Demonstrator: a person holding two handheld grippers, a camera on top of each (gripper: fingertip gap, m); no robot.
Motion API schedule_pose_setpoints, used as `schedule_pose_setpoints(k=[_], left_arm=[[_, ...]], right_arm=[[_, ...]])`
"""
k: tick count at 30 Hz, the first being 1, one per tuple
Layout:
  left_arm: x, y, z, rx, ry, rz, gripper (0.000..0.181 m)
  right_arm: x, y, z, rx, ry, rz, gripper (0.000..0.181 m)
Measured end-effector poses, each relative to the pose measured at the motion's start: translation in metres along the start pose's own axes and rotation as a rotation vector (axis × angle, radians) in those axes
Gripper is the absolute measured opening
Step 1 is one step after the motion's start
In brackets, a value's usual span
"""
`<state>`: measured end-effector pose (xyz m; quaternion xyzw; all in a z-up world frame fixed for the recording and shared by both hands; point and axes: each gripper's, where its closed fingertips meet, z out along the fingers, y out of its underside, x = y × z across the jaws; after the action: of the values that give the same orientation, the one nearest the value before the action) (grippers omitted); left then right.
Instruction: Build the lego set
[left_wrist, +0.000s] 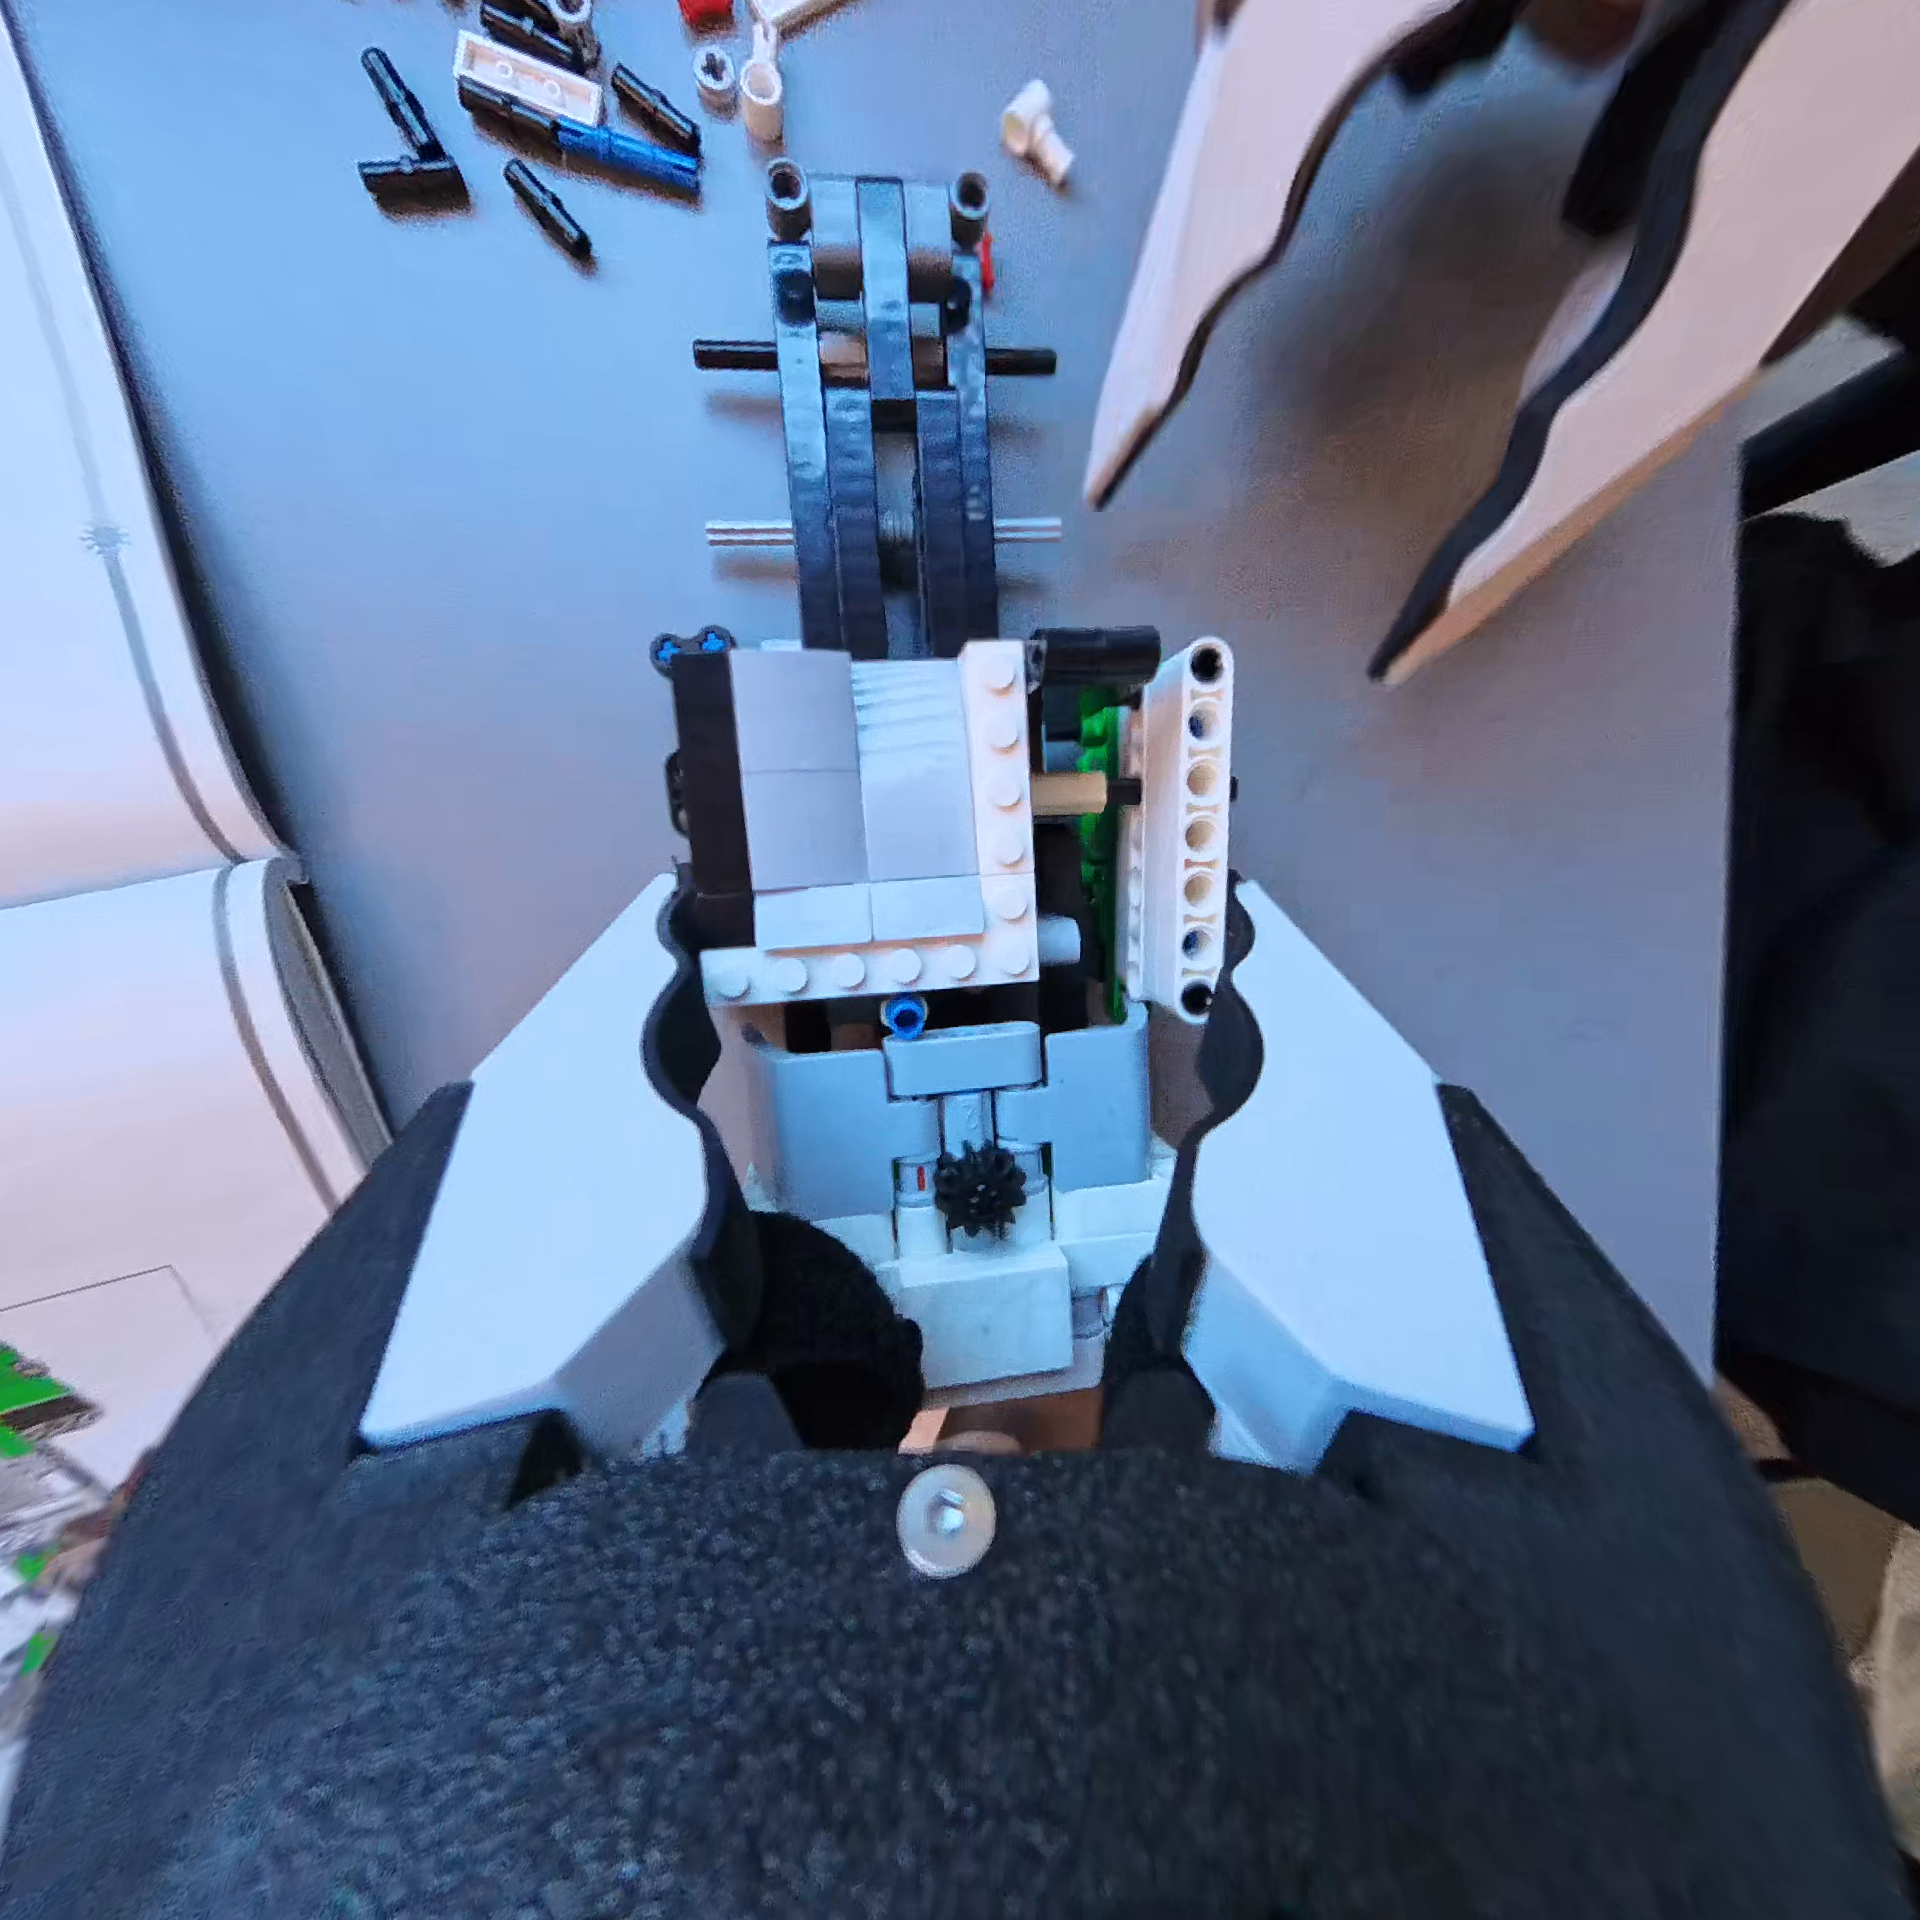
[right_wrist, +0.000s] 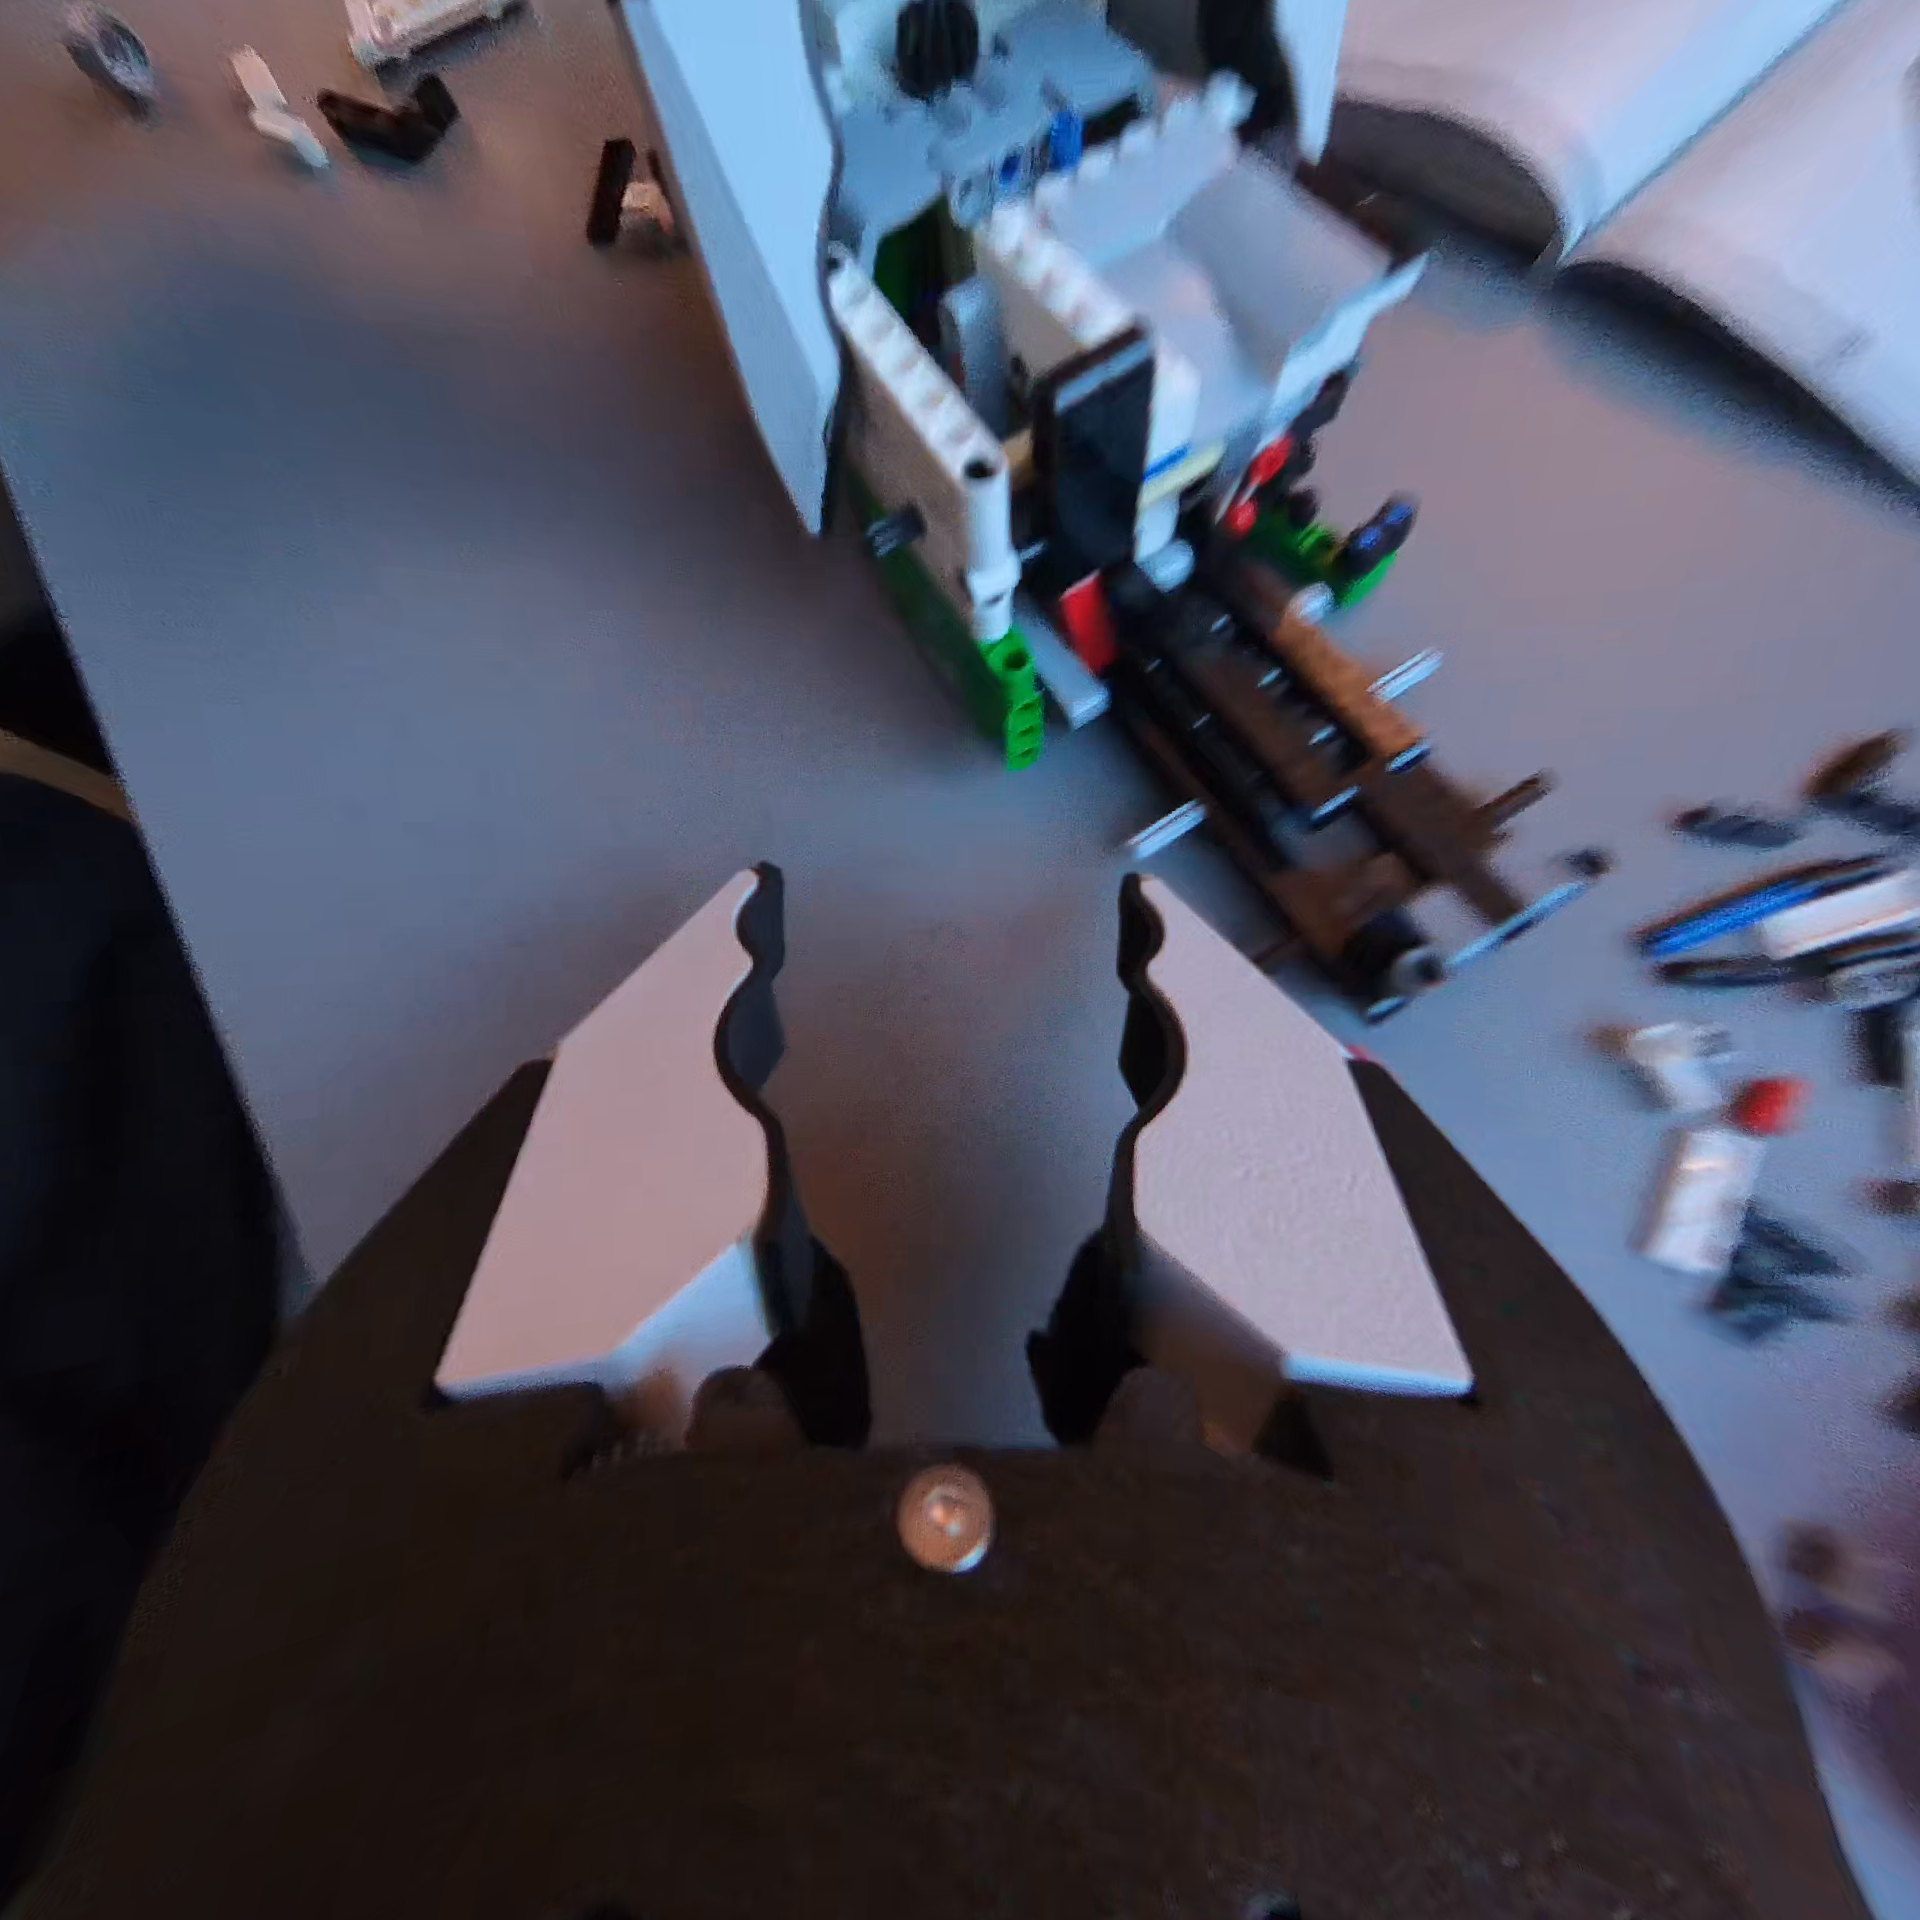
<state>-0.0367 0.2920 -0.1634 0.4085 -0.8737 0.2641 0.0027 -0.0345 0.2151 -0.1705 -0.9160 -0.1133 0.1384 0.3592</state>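
Note:
My left gripper (left_wrist: 951, 904) is shut on the lego model (left_wrist: 883, 821), a white, grey and black block with a green part and a long black frame reaching away over the grey table. The model's grey base with a small black gear (left_wrist: 979, 1187) sits between my fingers. My right gripper (right_wrist: 948, 883) is open and empty, held above the table short of the model (right_wrist: 1091, 499). It also shows in the left wrist view (left_wrist: 1403, 416) at the upper right, open. The left gripper's white finger (right_wrist: 748, 260) shows in the right wrist view, beside the model.
Loose black, blue and white pieces (left_wrist: 540, 114) lie at the far left of the table. More loose pieces (right_wrist: 1766, 1039) lie to the right of my right gripper. White instruction sheets (left_wrist: 114, 727) lie at the left. A dark edge (left_wrist: 1818, 831) bounds the table at the right.

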Motion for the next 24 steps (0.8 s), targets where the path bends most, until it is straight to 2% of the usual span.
schedule_pose_setpoints(k=[1,5,11,13,19,24], left_arm=[[0.001,-0.001,-0.001,0.019,0.028,-0.013,0.094],[-0.001,0.000,0.000,0.059,0.084,-0.056,0.095],[0.000,0.001,0.000,0.049,0.082,-0.045,0.095],[0.001,0.001,0.001,0.044,0.081,-0.038,0.095],[0.004,0.003,0.000,0.056,0.101,-0.015,0.094],[0.016,-0.001,-0.010,0.141,0.133,0.005,0.094]], right_arm=[[-0.008,0.003,0.005,0.010,-0.036,0.070,0.070],[-0.028,-0.010,0.018,0.147,-0.186,0.339,0.062],[-0.001,-0.021,0.025,0.202,0.007,0.419,0.063],[-0.004,-0.022,0.031,0.177,0.016,0.370,0.053],[0.010,-0.021,0.038,0.110,0.182,0.083,0.016],[0.000,-0.028,0.024,0.040,0.104,-0.051,0.013]])
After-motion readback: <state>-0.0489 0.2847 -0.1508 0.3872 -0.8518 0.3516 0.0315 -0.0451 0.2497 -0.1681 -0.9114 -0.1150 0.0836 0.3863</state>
